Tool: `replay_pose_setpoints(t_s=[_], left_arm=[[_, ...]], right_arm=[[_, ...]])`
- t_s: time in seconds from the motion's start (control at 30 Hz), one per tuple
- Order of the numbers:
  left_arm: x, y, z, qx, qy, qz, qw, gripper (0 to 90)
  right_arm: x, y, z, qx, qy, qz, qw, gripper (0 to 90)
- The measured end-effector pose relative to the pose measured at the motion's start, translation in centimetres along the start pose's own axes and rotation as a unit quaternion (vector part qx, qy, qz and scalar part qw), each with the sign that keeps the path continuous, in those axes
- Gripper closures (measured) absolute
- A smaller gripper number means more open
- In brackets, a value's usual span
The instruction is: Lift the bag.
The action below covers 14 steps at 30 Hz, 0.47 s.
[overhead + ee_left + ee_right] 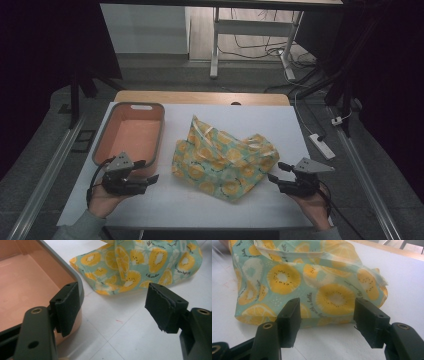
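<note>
White tabletop [150, 200], dim room behind: two hand-held grippers flank a crumpled fruit-print cloth bag, neither gripping it.

At the left of the high view sits a pink bin [106, 131] with a grey rim; the left gripper [150, 181] hovers at its near corner, jaws spread wide and holding nothing, one pad [67, 307] just beside the bin's rim in the left gripper view. The cloth bag [222, 157] lies at centre frame, its long axis running from upper left to lower right, well apart from that gripper. At lower right the right gripper [276, 172] points at the bag's right end, jaws parted and empty, with the fabric [312, 287] just beyond its pads [369, 320]. My judgement: the right gripper is nearer and better placed to pinch the bag's edge first.
</note>
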<state>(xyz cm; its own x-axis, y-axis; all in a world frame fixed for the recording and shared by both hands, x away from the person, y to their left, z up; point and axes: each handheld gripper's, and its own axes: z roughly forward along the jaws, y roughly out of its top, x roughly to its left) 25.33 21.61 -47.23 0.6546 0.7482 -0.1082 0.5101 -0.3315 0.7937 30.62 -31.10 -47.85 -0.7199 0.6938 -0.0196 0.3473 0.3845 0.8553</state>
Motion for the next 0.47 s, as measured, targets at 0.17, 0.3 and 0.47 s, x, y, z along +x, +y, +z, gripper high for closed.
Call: replay_pose_setpoints(t_s=[0.17,0.3,0.47], left_arm=[[0.03,0.02,-0.06,-0.001,0.000,0.000,1.0000,28.1],[0.11,0.00,-0.07,-0.003,-0.006,-0.005,1.0000,28.0],[0.11,0.02,-0.06,-0.002,-0.004,-0.003,1.0000,27.9]], right_arm=[[0.03,0.05,-0.02,-0.001,0.000,0.000,1.0000,38.9],[0.07,0.08,0.07,-0.001,0.003,0.000,1.0000,38.9],[0.08,0.05,0.10,-0.001,0.004,0.001,1.0000,38.9]])
